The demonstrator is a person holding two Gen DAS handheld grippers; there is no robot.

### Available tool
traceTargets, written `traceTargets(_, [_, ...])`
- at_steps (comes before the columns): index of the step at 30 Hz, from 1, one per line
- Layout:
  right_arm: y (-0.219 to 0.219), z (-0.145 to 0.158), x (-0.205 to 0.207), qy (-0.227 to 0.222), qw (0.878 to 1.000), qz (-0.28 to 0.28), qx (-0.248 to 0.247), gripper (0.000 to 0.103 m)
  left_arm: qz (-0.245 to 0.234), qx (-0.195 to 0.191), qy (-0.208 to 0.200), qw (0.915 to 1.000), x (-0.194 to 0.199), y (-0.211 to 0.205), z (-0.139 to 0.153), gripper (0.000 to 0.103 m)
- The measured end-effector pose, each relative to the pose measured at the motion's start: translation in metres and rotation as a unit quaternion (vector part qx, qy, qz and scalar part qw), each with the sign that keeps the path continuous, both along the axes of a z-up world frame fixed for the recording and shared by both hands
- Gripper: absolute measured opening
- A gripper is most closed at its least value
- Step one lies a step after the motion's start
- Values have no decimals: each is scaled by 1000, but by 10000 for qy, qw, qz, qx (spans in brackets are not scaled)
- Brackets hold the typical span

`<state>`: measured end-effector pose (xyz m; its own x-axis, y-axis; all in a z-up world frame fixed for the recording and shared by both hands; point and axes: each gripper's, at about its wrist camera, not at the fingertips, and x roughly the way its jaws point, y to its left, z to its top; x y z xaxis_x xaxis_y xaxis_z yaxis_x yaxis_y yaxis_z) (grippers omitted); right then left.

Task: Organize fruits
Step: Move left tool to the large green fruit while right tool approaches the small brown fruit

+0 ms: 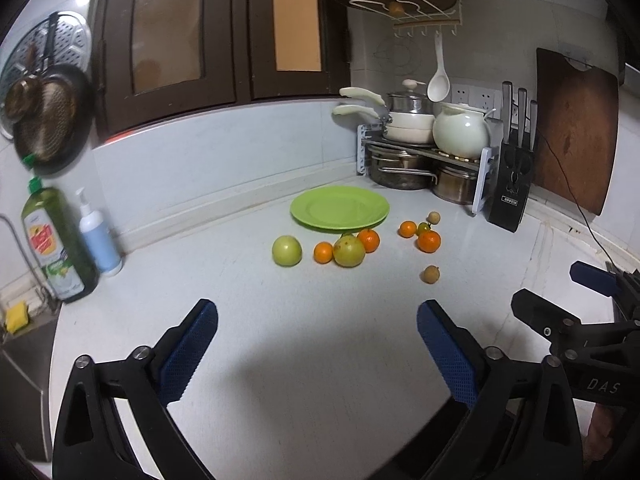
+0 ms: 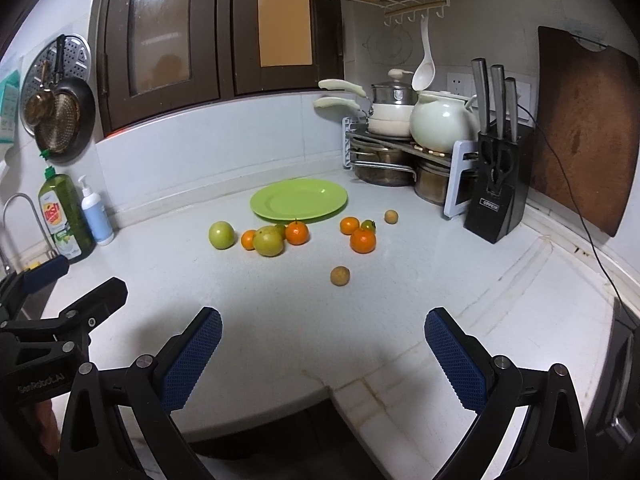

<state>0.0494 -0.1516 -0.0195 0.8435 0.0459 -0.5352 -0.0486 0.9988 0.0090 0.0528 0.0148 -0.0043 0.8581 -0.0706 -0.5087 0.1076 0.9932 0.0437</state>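
We look across a pale kitchen surface (image 2: 400,300) from two grippers held side by side. Our left gripper (image 1: 318,344) and right gripper (image 2: 323,350) both hang above bare surface with their blue pads spread wide and nothing between them. The fruit lies well ahead of both: a green plate (image 2: 299,200) sits empty near the back wall, and just in front of it are two green apples (image 2: 221,234) (image 2: 269,241), with one small orange (image 2: 249,239) between them and another (image 2: 297,232) beside the nearer apple. Further right, three more small fruits huddle together (image 2: 363,240). One little brown fruit (image 2: 340,276) lies alone, closest to us, and another (image 2: 391,216) sits near the knife block (image 2: 496,208). Nothing stands between the grippers and the fruit. In the back corner a rack holds pots and a white kettle (image 2: 442,124); a wooden cutting board (image 2: 580,128) leans at right. A dish soap bottle (image 2: 64,216) and a pump bottle (image 2: 95,216) stand at left
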Motion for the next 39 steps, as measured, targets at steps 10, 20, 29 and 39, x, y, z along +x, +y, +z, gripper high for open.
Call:
traceTargets(10, [12, -14, 65, 295, 9993, -244, 51, 99, -495, 156, 41, 9986, 67, 4, -12, 88])
traceTargets(20, [14, -35, 104, 816, 9958, -414, 20, 85, -761, 271, 223, 9965, 114, 0, -31, 83])
traceTargets(29, [-1, -59, 142, 1227, 9921, -220, 105, 71, -801, 581, 356, 9945, 149, -21, -50, 79])
traceTargets(39, [-18, -80, 176, 1539, 9877, -114, 270, 59, -944, 824, 532, 9907, 188, -40, -71, 74])
